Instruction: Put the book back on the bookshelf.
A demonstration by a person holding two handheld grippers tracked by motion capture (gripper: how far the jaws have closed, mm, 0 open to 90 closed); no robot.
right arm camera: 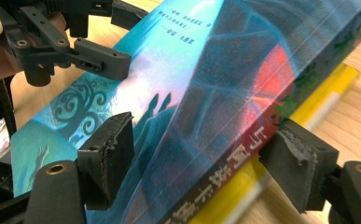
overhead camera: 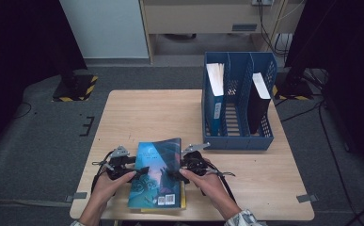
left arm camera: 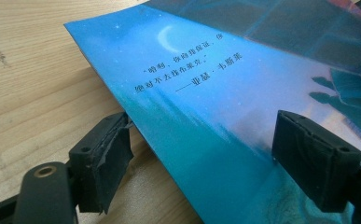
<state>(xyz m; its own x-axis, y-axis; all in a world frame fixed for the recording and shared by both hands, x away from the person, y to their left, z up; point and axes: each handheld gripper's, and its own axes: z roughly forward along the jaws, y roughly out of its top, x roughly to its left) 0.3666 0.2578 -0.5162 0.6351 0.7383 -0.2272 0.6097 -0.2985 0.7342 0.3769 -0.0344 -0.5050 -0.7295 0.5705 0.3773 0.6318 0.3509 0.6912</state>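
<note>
Both grippers flanked a glossy blue paperback (overhead camera: 155,173) near the table's (overhead camera: 137,113) front edge. Left gripper (overhead camera: 133,172) had its black, cloth-taped jaws standing wide at the book's long edge, one pad below the cover's lip and one above it; in its own view the pads (left arm camera: 104,156) did not press the cover. Right gripper (overhead camera: 178,173) straddled the spine side, its jaws parted around the thick block with one pad resting on the cover and the other at the spine, though a firm grip could not be told. Beneath the blue book lay a yellow-edged book (right arm camera: 304,105) on pale wood grain. Well apart, at the far right, stood a perforated blue plastic file rack (overhead camera: 238,101) holding upright volumes.
</note>
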